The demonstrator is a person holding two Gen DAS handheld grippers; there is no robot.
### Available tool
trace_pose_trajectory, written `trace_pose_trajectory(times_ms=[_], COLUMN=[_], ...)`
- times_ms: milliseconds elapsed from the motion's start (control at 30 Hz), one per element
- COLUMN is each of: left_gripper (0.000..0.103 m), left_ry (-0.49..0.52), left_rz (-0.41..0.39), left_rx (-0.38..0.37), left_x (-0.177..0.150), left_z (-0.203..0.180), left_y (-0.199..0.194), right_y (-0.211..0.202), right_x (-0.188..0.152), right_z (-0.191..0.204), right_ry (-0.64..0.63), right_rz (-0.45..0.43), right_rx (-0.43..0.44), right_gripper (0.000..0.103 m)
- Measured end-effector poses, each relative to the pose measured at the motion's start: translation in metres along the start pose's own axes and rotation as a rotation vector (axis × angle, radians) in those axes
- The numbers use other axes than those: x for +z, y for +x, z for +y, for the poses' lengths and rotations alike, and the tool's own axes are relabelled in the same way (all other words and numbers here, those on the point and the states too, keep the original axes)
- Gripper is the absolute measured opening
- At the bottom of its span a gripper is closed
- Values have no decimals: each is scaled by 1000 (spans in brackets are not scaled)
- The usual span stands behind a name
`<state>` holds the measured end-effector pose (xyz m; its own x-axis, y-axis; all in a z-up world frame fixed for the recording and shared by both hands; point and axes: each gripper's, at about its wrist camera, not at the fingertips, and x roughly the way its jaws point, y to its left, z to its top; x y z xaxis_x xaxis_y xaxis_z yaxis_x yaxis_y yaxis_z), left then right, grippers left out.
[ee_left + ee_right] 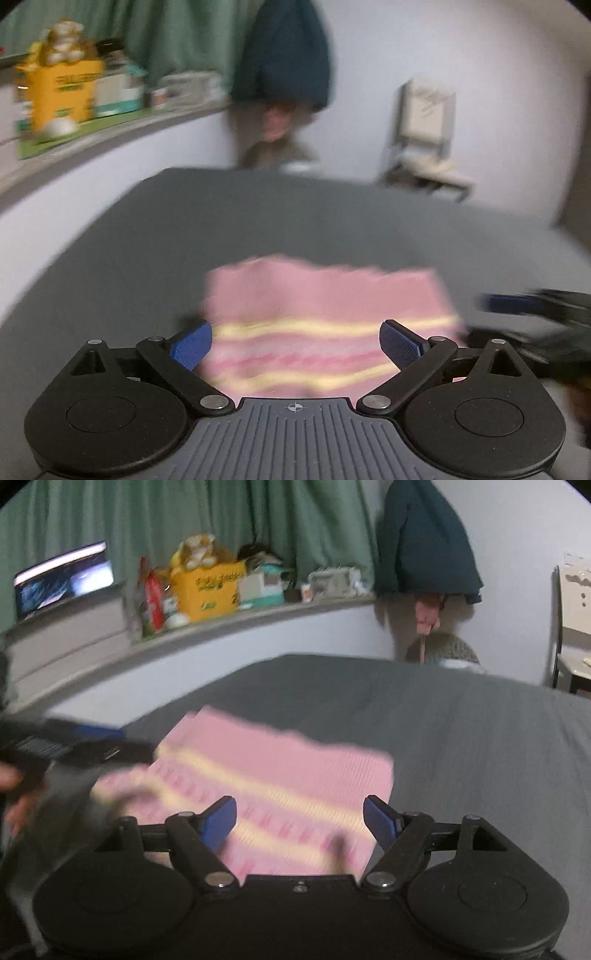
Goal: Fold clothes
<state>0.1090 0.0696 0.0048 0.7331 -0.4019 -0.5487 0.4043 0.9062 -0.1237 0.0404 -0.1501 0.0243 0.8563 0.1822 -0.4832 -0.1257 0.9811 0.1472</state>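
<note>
Pink striped garment (325, 321) lying flat as a folded rectangle on the grey bed (258, 221), toward its near edge, well clear of the far edge. Left gripper (295, 347) spread wide, nothing between the pads, poised over the cloth's near hem. Right gripper (300, 821) likewise parted and empty, above the same hem nearer the right corner.

Best handled, by judgement: lower both onto matching corners, pinch only the top layers, lift evenly, bring hem to hem, keep the yellow stripes aligned.

Heavily blurred throughout; garment type unclear, layer count unreadable, near hem hidden behind both gripper bodies. Shelf clutter (207, 587) beyond the bed's left edge indistinct.
</note>
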Motion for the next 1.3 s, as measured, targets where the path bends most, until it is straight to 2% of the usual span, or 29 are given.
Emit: trace_pose_trajectory(times_ms=[33, 100, 233, 300, 400, 500, 567, 633, 733, 767, 900, 1000, 1133, 1233, 1300], left_gripper=[99, 99, 99, 99, 99, 99, 99, 101, 103, 103, 103, 103, 103, 102, 102], left_ry=[-5, 13, 79, 78, 36, -8, -78, -174, -355, -421, -643, -644, -613, -693, -693], left_rz=[-16, 42, 199, 210, 218, 221, 183, 110, 18, 24, 118, 225, 245, 243, 267], left_rx=[-54, -110, -47, -47, -54, -45, -40, -30, 76, 101, 33, -6, 7, -115, -143], left_x=[1, -7, -25, -28, -27, -27, -21, -18, -19, -23, -43, -50, -48, -53, -55], left_z=[-1, -1, -1, 3, 11, 17, 24, 40, 69, 82, 113, 107, 98, 100, 95], left_y=[0, 11, 36, 36, 31, 21, 9, -5, -16, -17, -5, 13, 19, 22, 27], right_y=[11, 35, 75, 93, 104, 97, 78, 58, 29, 21, 15, 25, 35, 41, 45], right_x=[7, 16, 19, 17, 15, 18, 16, 10, -4, -9, -18, -16, -20, -27, -30], right_z=[-10, -25, -29, -29, -34, -39, -44, -49, -59, -64, -80, -83, -83, -86, -87], right_ry=[8, 7, -63, -96, -58, 27, 78, 129, 191, 213, 352, 381, 418, 454, 480], right_rz=[-8, 19, 102, 150, 176, 162, 143, 134, 116, 102, 113, 114, 121, 134, 138], right_rx=[-4, 48, 99, 87, 52, 15, 11, 22, 51, 53, 68, 74, 108, 117, 123], right_gripper=[75, 75, 75, 76, 91, 88, 87, 87, 87, 87, 87, 87, 87, 86, 86])
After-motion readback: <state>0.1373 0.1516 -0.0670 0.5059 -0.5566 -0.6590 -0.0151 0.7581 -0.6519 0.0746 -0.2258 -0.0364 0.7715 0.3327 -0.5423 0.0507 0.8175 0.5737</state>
